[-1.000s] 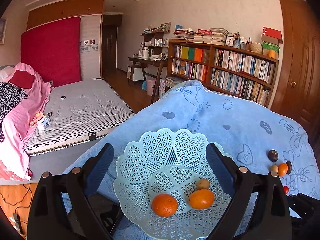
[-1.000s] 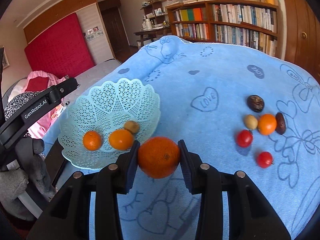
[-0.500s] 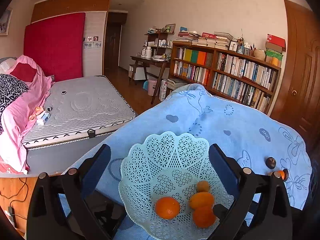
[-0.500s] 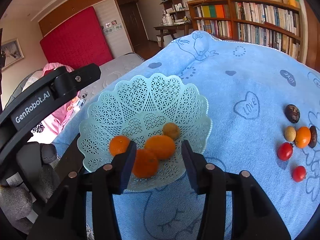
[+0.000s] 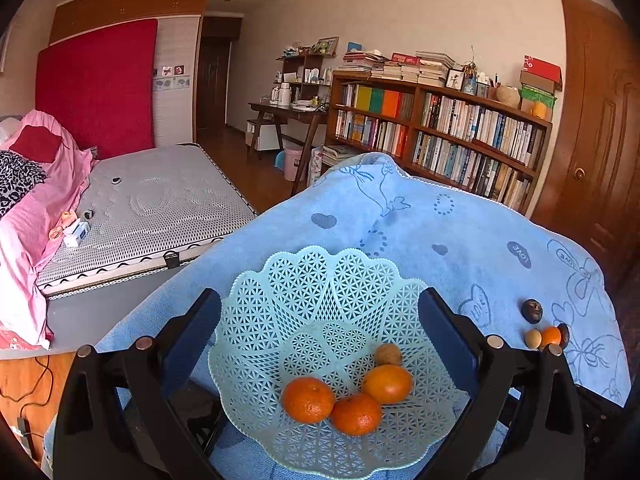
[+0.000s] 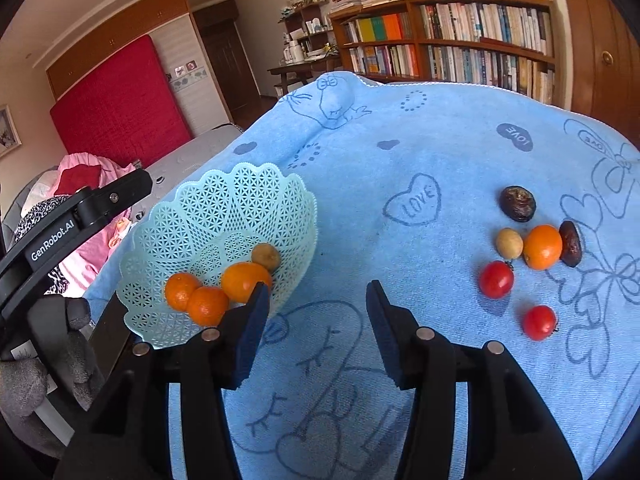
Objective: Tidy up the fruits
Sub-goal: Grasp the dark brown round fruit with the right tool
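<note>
Where the right gripper clamped an orange a second ago, its jaws now stand wide and empty over the blue cloth, just right of the basket. That orange now lies in the basket, touching two others. The left gripper, wide open, straddles the basket, gripping nothing.

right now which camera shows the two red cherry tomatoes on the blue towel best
The right wrist view: both red cherry tomatoes lie in plain sight on the blue towel, right of the open right gripper. The left wrist view shows neither tomato.
</note>
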Tool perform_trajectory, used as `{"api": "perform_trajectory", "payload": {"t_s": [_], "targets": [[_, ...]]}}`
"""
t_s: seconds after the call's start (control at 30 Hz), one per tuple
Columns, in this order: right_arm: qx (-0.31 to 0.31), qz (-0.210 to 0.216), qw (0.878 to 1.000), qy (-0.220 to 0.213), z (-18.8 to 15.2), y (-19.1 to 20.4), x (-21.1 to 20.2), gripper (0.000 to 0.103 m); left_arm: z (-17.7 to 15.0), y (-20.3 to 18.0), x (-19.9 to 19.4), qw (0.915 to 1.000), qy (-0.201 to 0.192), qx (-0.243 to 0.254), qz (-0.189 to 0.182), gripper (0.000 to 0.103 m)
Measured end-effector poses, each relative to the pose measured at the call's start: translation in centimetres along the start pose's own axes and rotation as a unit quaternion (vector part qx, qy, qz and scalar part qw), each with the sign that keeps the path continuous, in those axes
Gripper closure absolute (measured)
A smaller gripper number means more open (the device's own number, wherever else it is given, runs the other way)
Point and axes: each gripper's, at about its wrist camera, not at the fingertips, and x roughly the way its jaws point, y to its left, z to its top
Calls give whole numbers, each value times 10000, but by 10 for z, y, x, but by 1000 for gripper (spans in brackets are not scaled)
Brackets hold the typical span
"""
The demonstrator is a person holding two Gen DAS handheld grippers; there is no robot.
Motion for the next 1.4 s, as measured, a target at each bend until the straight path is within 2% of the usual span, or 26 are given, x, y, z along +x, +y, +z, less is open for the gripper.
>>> {"api": "perform_trajectory", "payload": {"t_s": [0.4,0.73,0.9,1.13,1.4], "targets": [[539,-831,9950,-141,5,-74,-15,52,-10,-20,3,9995,136,226,-199,3],[1475,-1305,9801,-229,6,-148,-22,52,-21,-44,6,9976,280,468,-417,3],[1959,-1256,9723,-230,13,-176,-16,52,-26,-56,4,9962,293,598,-560,3],[2405,-1052,9648,-186,27,-197,5,52,-34,-71,5,9936,377,790,-712,3],[2689,-1194,9557,-66,35,-212,32,52,-43,-82,10,9902,543,935,-886,3]]}}
